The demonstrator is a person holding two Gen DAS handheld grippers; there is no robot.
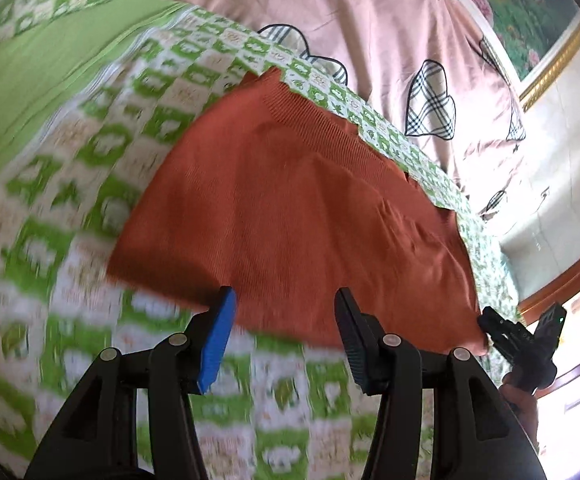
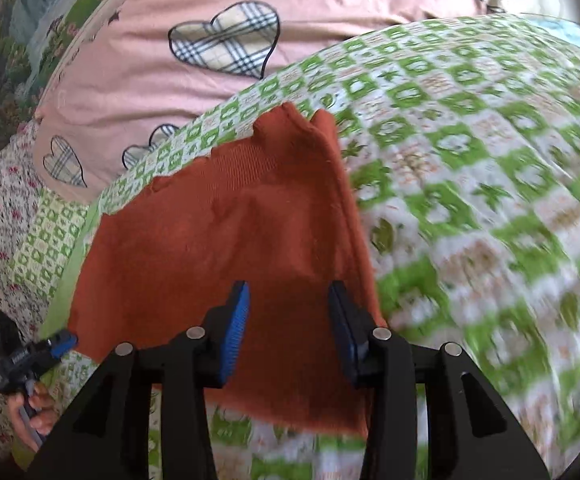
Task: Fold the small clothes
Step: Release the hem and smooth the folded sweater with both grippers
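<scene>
A rust-red knitted garment [image 1: 290,216] lies flat on the bed, on a green and white checked sheet [image 1: 89,152], with a pink quilt with checked hearts [image 1: 370,40] behind it. It looks like it is already folded once, because one long side shows a doubled edge in the right wrist view. The left claw [image 1: 283,332] is spread wide and holds nothing. It hangs right over the near edge of the cloth, at about the middle of that edge, and the cloth stretches away in front of it. The right claw [image 2: 287,328] is also spread wide and holds nothing. It sits over the near part of the cloth, close to the corner on its own side, with red cloth showing between its two fingers. From the left wrist view, the right claw shows small at the far right corner of the near edge, so the two claws are along the same edge, apart from each other. The long way of the cloth runs away from both claws toward the quilt. I think the next move is to pinch this near edge and carry it forward to the far edge. Both claws are about as close to it. The pictures are blurry, so I cannot tell if a finger touches the cloth.
</scene>
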